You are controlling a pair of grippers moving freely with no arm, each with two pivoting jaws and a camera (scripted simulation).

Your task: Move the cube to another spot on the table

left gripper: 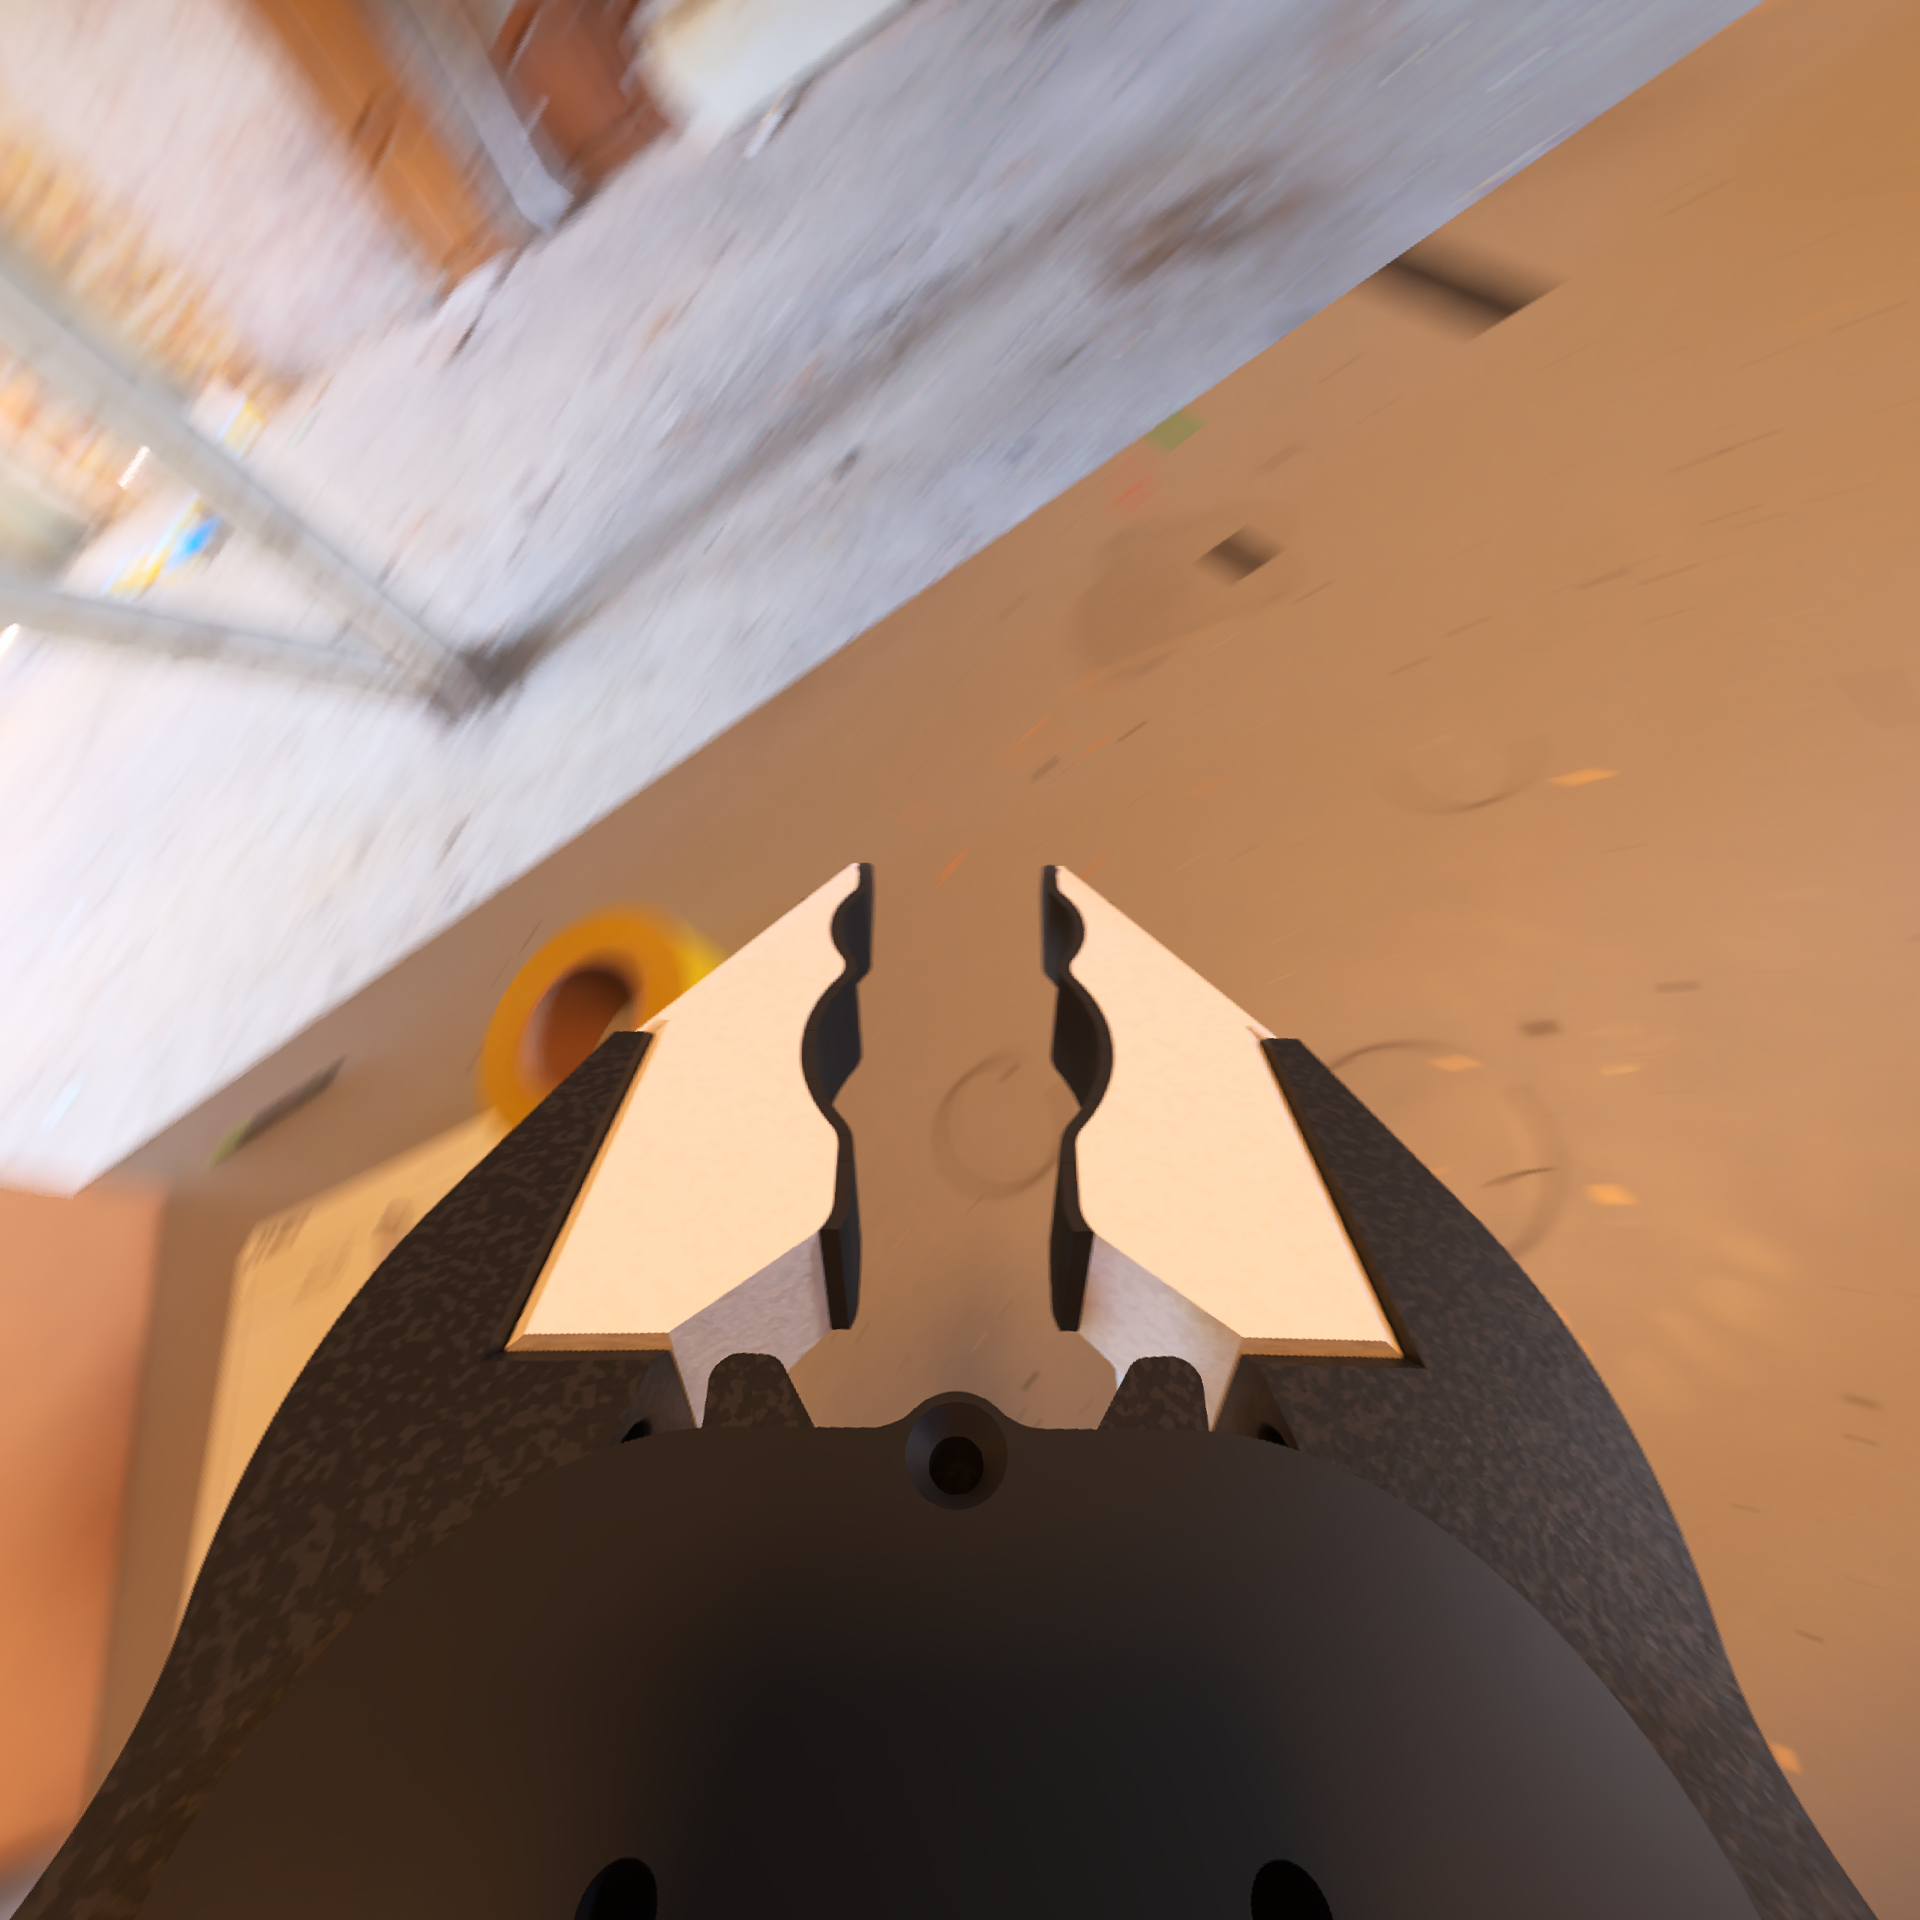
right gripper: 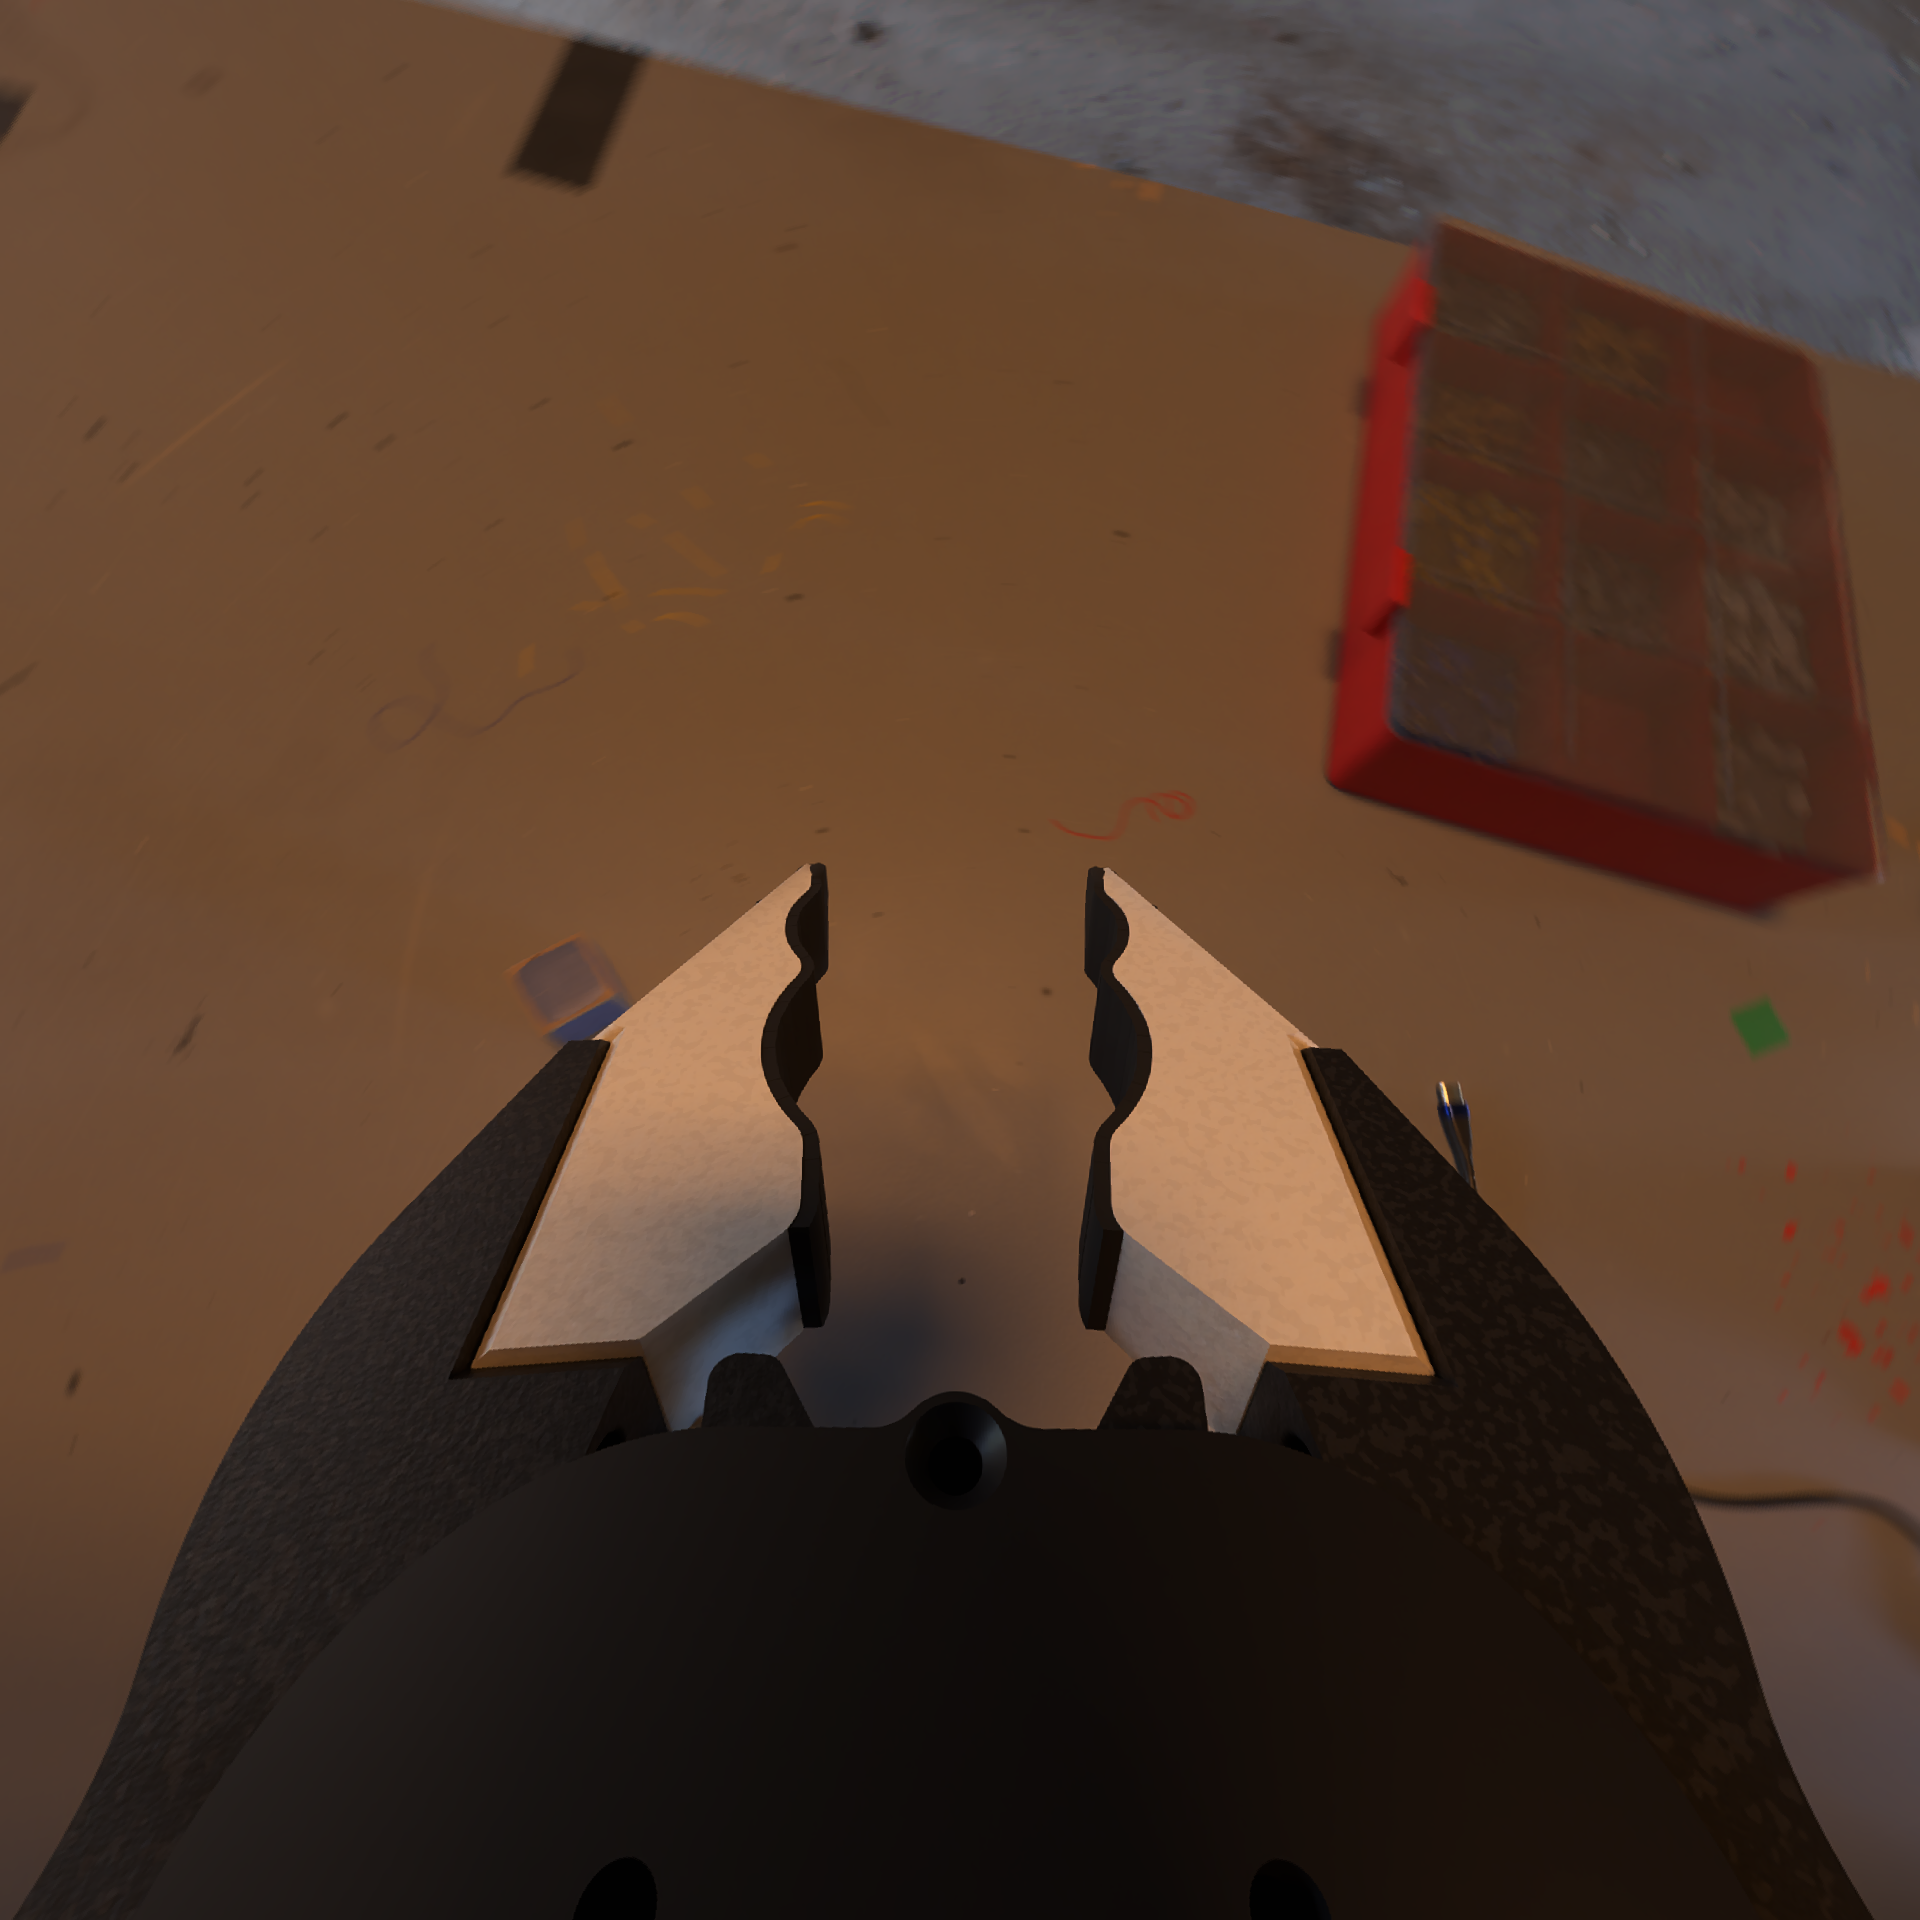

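A small blue cube (right gripper: 569, 985) rests on the brown table, blurred, just left of my right gripper's left finger and partly hidden by it. My right gripper (right gripper: 956, 883) is open and empty above the table, with the cube outside its jaws. My left gripper (left gripper: 956, 883) is open and empty over another part of the table. The cube does not show in the left wrist view.
A red compartment box (right gripper: 1600, 582) lies at the right near the table's far edge. A blue pen (right gripper: 1455, 1127) and a green square (right gripper: 1758, 1027) lie at the right. A yellow tape roll (left gripper: 582, 1013) and a pale box (left gripper: 312, 1309) sit left of my left gripper, near the table edge (left gripper: 727, 748).
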